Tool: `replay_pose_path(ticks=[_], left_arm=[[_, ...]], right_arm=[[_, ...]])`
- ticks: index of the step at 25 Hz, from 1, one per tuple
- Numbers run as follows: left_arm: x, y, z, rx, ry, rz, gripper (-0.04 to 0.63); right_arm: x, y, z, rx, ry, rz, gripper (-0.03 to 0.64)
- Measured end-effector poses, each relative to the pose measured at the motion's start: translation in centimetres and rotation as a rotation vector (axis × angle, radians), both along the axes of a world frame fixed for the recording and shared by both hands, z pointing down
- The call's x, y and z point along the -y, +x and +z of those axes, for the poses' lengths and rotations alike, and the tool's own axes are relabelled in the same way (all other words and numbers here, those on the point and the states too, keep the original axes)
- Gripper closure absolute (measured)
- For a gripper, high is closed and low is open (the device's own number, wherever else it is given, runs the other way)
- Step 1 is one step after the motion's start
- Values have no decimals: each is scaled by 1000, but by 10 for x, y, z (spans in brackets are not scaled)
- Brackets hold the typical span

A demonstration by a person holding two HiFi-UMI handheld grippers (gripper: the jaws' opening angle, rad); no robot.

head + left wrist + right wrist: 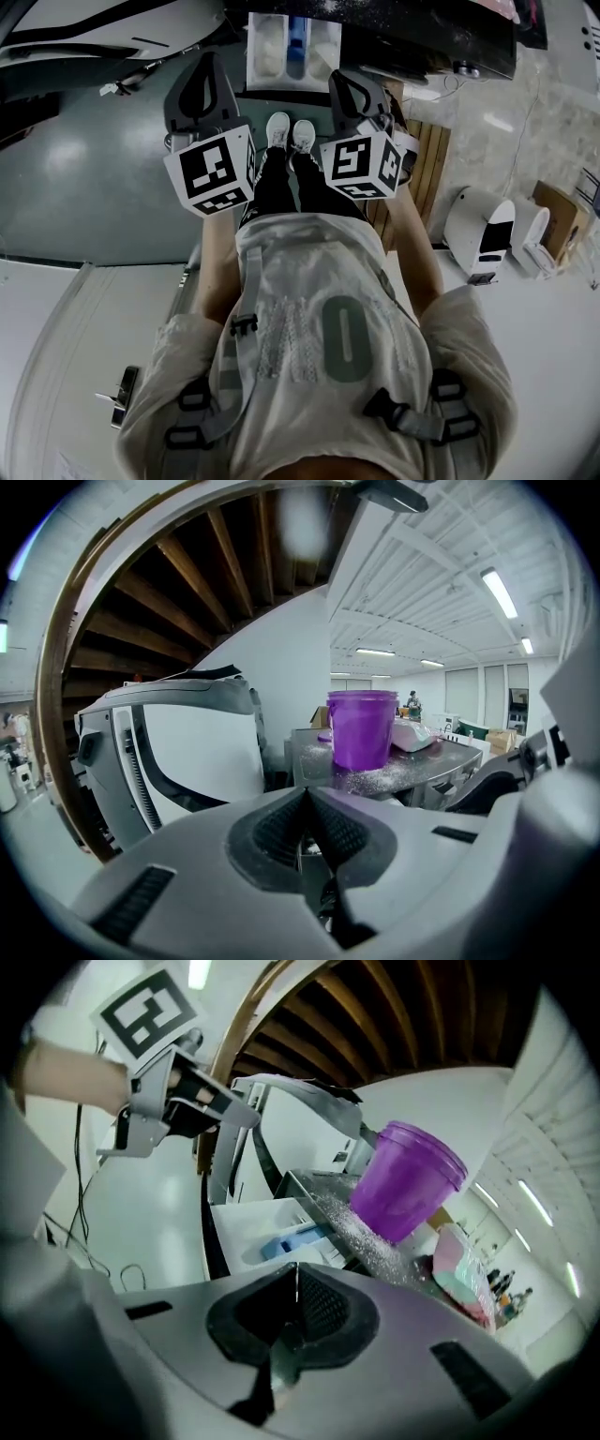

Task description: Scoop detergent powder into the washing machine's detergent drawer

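Standing on powder-strewn washer top point(412, 769), purple bucket point(361, 728); drawer point(323, 42) out; left gripper point(306, 799), right gripper point(296, 1274) closed, empty.

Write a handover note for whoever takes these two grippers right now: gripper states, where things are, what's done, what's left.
Left gripper: jaws shut, empty.
Right gripper: jaws shut, empty.
Purple plastic tub: upright on the washing machine top, with spilled white powder at its base.
White detergent drawer with blue insert: open, below the tub.
Done: the drawer is open. I cannot tell whether it holds powder.
Left: no scoop is in view. Probably find one, fill it from the tub, and tip it into the drawer.
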State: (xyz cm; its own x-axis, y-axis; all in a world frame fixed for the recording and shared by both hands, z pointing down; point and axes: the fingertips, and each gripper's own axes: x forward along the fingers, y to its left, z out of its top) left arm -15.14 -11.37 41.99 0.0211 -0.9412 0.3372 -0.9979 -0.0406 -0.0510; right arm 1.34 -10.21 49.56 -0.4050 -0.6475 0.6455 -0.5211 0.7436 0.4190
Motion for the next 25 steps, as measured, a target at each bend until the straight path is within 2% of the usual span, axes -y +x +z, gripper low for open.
replay_pose_path(ticks=[7, 11, 16, 19, 25], left_arm=[[-1, -7, 2, -4, 4, -8, 575], [0, -9, 5, -9, 0, -14, 575], [0, -9, 6, -17, 1, -16, 575], [-1, -10, 7, -19, -1, -18, 575], [-2, -8, 6, -22, -1, -18, 575]], right_arm=[[3, -3, 8, -397, 209, -300, 606], [6, -4, 8, -525, 319, -408, 606], [4, -8, 9, -606, 409, -496, 606], [2, -10, 11, -626, 419, -523, 606], [6, -8, 10, -639, 420, -515, 606]])
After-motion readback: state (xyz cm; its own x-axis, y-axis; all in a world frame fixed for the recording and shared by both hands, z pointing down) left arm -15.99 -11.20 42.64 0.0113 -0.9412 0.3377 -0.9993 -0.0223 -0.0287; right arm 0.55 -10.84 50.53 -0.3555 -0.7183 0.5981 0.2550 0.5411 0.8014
